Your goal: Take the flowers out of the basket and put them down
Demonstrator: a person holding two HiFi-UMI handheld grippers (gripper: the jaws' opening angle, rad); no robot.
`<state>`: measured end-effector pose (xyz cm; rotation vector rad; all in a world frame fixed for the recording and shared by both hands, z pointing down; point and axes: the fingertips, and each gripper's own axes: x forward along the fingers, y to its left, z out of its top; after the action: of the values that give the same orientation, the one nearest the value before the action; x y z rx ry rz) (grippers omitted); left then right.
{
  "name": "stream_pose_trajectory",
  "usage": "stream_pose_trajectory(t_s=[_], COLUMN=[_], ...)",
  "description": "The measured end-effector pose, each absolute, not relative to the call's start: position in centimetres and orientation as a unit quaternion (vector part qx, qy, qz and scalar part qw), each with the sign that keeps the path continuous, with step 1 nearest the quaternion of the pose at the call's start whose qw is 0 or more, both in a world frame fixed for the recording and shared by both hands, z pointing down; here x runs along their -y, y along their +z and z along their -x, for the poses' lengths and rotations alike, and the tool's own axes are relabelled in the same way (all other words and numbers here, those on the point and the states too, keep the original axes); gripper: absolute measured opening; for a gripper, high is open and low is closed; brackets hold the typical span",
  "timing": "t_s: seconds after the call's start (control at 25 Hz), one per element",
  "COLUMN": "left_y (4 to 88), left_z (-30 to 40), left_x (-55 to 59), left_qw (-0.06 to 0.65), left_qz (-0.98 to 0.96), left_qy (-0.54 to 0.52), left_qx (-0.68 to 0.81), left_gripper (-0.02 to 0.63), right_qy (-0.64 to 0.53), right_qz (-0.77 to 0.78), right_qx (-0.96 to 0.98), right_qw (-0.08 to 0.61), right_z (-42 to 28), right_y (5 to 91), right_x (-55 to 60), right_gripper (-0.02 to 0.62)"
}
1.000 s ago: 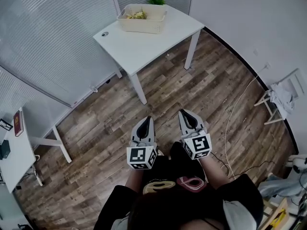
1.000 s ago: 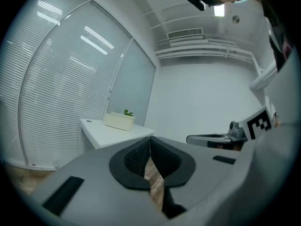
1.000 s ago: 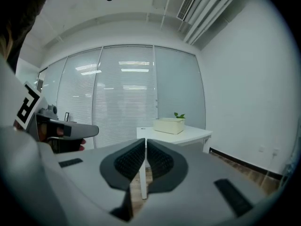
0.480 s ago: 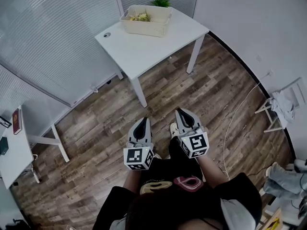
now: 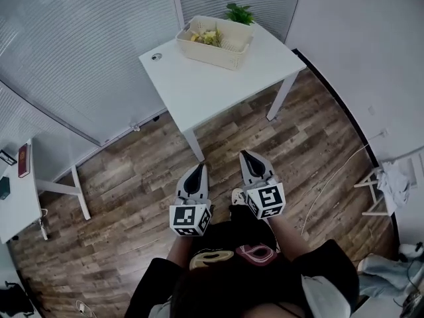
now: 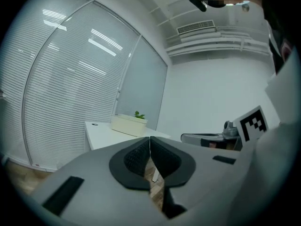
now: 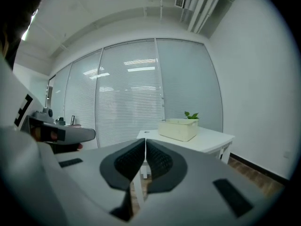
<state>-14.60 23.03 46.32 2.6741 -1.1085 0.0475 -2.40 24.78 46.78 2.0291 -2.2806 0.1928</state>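
Note:
A cream basket (image 5: 215,42) stands on the far part of a white table (image 5: 199,85), with yellow flowers (image 5: 207,37) lying inside it and green leaves (image 5: 240,13) behind it. The basket (image 6: 128,125) also shows far ahead in the left gripper view, and the basket (image 7: 178,128) in the right gripper view. My left gripper (image 5: 199,169) and right gripper (image 5: 246,158) are held side by side over the wooden floor, well short of the table. Both are shut with nothing between the jaws.
Glass walls with blinds (image 5: 79,52) run behind and left of the table. A second white desk (image 5: 16,204) with a red book (image 5: 24,160) is at the left edge. A white cable (image 5: 331,177) lies on the floor at the right, near a folding rack (image 5: 397,184).
The table and basket have come closer and lower in the head view; both grippers have moved forward together toward the table, still shut.

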Motion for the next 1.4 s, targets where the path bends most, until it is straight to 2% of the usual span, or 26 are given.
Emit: stream_pose_trajectory(t_s=[0.64,1.4], left_y=[46.6,47.2], left_z=[2.7,-1.8], left_x=[-16.1,-12.6], left_qw=[0.141,0.142], left_qz=[-0.898,-0.902], left_qy=[0.005,0.007], left_qx=[0.417,0.407], left_gripper=[0.018,0.018], right_qy=[0.053,0.06], right_qz=[-0.61,-0.617], right_qx=[0.789,0.783], right_qw=[0.053,0.057], right_z=[-8.2,-12.2], right_y=[46.2,47.2], right_x=[-16.9,-14.9], right_gripper=[0.012,0.012])
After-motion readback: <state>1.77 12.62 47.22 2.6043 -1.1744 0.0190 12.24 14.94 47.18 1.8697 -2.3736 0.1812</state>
